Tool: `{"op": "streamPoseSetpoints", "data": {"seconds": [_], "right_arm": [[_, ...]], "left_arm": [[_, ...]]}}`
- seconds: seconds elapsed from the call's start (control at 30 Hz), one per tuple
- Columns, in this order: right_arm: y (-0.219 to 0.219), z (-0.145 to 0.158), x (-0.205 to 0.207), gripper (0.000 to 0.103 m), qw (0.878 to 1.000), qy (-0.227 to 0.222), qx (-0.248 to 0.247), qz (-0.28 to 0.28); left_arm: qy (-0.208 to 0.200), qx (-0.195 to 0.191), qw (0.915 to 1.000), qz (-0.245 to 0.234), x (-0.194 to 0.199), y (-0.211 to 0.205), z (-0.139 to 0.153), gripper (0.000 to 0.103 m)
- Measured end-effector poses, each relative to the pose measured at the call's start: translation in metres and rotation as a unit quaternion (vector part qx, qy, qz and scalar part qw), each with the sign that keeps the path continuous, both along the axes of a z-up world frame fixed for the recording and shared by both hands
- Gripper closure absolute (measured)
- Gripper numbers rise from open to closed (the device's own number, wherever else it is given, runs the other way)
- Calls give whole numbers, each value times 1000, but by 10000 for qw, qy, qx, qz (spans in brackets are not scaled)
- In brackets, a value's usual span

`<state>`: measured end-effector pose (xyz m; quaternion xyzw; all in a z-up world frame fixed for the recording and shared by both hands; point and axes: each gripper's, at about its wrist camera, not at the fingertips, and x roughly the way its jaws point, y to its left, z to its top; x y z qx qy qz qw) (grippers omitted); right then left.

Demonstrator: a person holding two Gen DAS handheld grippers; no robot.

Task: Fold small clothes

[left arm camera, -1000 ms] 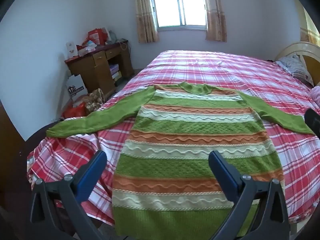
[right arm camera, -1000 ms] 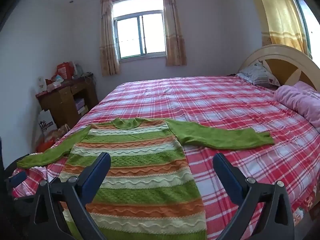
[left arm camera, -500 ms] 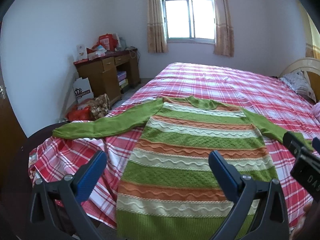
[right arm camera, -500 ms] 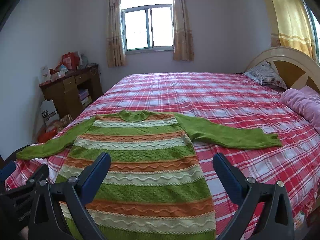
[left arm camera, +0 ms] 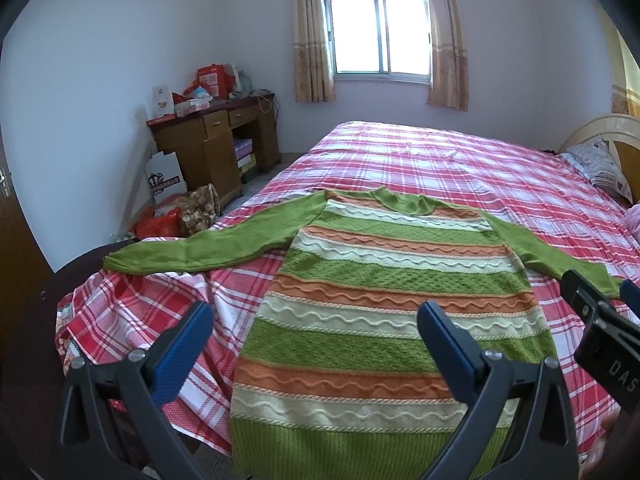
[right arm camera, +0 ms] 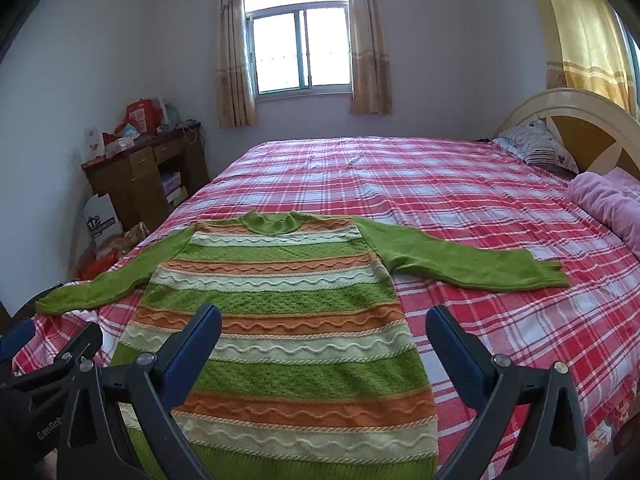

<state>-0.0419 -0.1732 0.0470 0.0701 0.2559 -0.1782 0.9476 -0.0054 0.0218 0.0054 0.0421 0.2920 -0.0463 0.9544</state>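
- Where the room opens out ahead of both cameras, a wide bed under a red, pink and white plaid cotton sheet (right arm camera: pixel 420 200) fills most of the floor, its cream and tan wooden headboard (right arm camera: pixel 576 120) at the right.
- Knitted sweater with green, orange and cream wavy stripes and plain green sleeves (left arm camera: pixel 384 312) lies flat, front up, on the near corner of the bed. Collar points toward the window; green ribbed hem hangs at the near edge.
- Both sleeves spread outward: left sleeve (left arm camera: pixel 208 244) reaches the rumpled corner of the sheet; right sleeve (right arm camera: pixel 460 260) lies straight across the plaid, cuff toward the headboard side.
- Dark brown wooden desk with drawers (left arm camera: pixel 216 144) stands against the left wall, red boxes and papers piled on top.
- Crumpled pink blanket (right arm camera: pixel 608 204) sits near the headboard, beside a grey patterned pillow (right arm camera: pixel 536 148).
- Left gripper (left arm camera: pixel 316 340): blue-padded fingers spread wide, nothing between them, held above the sweater's lower left part.
- Right gripper (right arm camera: pixel 324 340): fingers likewise wide apart, empty, above the sweater's lower right edge.
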Motion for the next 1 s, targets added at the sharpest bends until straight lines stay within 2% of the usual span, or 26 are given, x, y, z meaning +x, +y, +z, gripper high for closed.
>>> {"op": "streamPoseSetpoints", "data": {"seconds": [1.0], "right_arm": [[1,-4,0,1,10000,51,73,39]], "left_arm": [[7,17,10000,-15,-1,-3,-2,0]]}}
